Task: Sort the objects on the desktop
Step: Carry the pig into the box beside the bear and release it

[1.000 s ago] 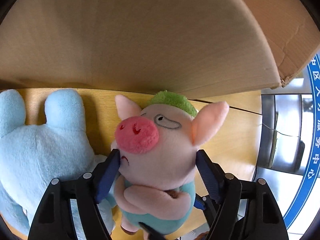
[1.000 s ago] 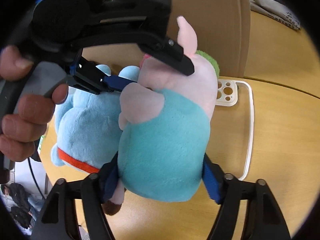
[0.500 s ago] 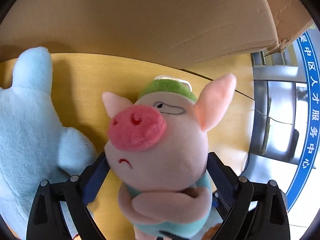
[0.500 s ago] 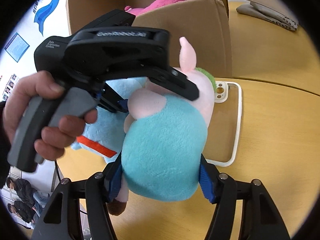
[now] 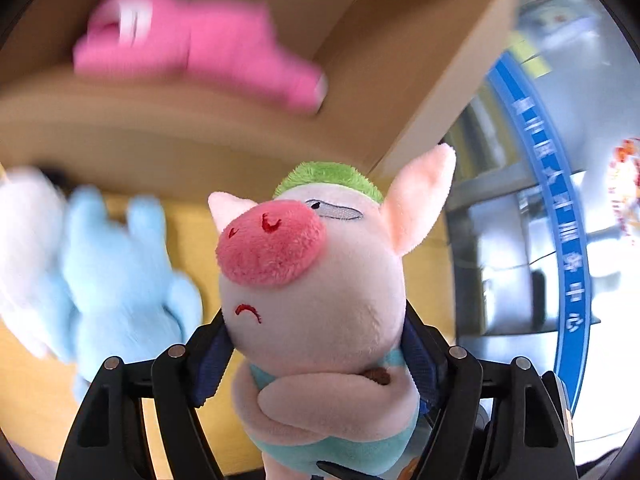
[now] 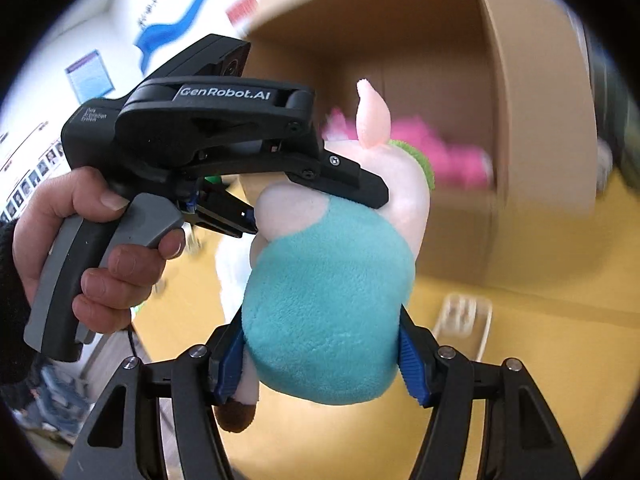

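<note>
Lifted clear of the yellow counter (image 6: 540, 360) it stood on a second ago, the plush pig (image 5: 316, 304) now hangs in the air with the open mouth of the cardboard box (image 5: 400, 92) swung into view at 12 o'clock, where before only the box's outer wall showed. Both tools share the load: the left gripper (image 5: 316, 356) has its fingers pinching the pig at the neck, and the right gripper (image 6: 320, 356) has its fingers clamped on the turquoise-clad body from behind, the person's hand (image 6: 92, 248) squeezing the left tool's trigger at 9 o'clock in the right wrist view. A pink plush (image 5: 192, 52) already lies inside the box, while a pale blue plush (image 5: 120, 280) lies on the counter at 9 o'clock of the pig and a white phone case (image 6: 468, 316) lies at 4 o'clock in the right wrist view. The step in hand appears to be carrying the pig over the near wall and into the box beside the pink toy. Done well, that means moving both tools together so the soft body is not twisted or stretched, keeping the feet above the cardboard rim, and loosening both grips only once the pig is well inside.
</note>
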The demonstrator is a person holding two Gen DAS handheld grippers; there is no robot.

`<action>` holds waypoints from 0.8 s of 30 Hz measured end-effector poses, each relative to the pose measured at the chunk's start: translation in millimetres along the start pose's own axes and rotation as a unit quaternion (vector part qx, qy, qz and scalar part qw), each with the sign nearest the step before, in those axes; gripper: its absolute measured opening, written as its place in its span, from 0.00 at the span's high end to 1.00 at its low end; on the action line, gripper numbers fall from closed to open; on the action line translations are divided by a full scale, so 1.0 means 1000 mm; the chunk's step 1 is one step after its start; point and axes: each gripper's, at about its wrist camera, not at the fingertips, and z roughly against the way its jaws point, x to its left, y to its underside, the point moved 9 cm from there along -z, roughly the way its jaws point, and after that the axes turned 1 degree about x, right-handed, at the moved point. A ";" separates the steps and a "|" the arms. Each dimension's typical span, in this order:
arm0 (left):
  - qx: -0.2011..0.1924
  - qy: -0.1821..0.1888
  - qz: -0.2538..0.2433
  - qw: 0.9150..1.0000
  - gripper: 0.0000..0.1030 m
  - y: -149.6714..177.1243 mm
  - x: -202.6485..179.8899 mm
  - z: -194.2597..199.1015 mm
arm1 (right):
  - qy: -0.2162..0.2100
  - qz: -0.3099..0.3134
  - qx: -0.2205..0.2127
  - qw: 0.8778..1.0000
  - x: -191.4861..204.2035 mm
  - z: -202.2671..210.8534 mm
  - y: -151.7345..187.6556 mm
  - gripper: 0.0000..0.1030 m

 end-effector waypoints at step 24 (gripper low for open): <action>-0.005 0.117 -0.070 0.991 0.23 -0.340 0.041 -0.111 | 0.257 -0.068 0.056 0.962 -0.184 -0.212 -0.238 0.38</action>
